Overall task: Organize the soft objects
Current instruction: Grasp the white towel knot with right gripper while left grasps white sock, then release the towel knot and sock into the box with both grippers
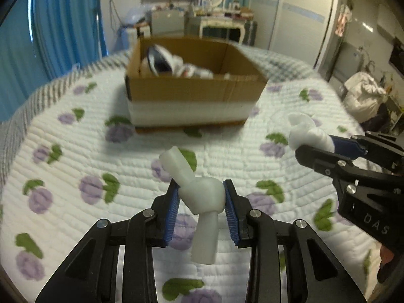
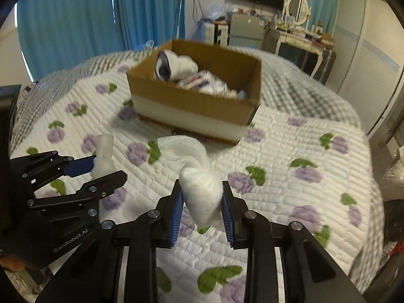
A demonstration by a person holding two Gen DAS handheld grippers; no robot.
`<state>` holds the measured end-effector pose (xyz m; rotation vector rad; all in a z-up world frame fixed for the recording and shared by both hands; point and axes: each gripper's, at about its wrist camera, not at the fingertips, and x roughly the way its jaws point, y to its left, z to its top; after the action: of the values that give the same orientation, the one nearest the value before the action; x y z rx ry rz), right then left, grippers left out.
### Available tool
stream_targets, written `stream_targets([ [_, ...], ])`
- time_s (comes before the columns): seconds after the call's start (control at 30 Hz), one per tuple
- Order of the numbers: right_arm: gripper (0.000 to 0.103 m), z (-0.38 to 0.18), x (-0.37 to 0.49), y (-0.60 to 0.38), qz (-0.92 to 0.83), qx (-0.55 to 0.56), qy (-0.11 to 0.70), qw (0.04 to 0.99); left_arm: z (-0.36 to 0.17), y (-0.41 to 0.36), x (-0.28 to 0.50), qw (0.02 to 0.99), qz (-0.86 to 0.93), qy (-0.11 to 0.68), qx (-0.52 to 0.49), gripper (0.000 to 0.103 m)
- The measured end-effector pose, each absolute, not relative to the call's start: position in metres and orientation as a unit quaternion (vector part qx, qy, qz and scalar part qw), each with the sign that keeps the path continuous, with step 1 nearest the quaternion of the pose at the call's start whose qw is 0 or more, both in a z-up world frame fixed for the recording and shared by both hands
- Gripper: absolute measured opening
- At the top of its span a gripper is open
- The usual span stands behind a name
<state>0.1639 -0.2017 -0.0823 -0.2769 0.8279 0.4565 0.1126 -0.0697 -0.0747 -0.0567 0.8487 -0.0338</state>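
My left gripper (image 1: 202, 195) is shut on a knotted white sock (image 1: 202, 202) and holds it above the quilt. It also shows at the left of the right wrist view (image 2: 101, 166). My right gripper (image 2: 202, 197) is shut on a second knotted fluffy white sock (image 2: 199, 192), whose tail hangs toward the box. That gripper with its sock (image 1: 306, 132) shows at the right of the left wrist view. An open cardboard box (image 1: 192, 88), also in the right wrist view (image 2: 194, 103), stands ahead on the bed and holds several rolled socks (image 2: 176, 68).
The bed is covered by a white quilt with purple flowers (image 1: 75, 151). Blue curtains (image 2: 75, 20) hang behind on the left. A dressing table with a mirror (image 2: 300, 30) and a wardrobe (image 2: 366, 63) stand beyond the bed.
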Motion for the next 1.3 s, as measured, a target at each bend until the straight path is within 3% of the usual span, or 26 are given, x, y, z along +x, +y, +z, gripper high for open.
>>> stream_targets([
  [0.4,0.028,0.023,0.121,-0.201,0.211,-0.118,0.304,0.921,0.030,-0.058,0.082,0.956,-0.027,0.292,-0.023,0.033],
  [0.73,0.028,0.097,0.145,-0.193,0.214,-0.094,0.249,0.940,0.099,-0.041,0.115,0.975,-0.038,0.220,-0.009,0.033],
  [1.03,0.028,0.120,0.242,-0.184,0.216,-0.058,0.250,0.942,0.100,-0.037,0.201,0.974,-0.044,0.220,0.008,0.033],
  [1.3,0.028,0.057,0.350,-0.175,0.225,-0.034,0.309,0.923,0.039,-0.032,0.302,0.959,-0.044,0.280,0.010,0.033],
])
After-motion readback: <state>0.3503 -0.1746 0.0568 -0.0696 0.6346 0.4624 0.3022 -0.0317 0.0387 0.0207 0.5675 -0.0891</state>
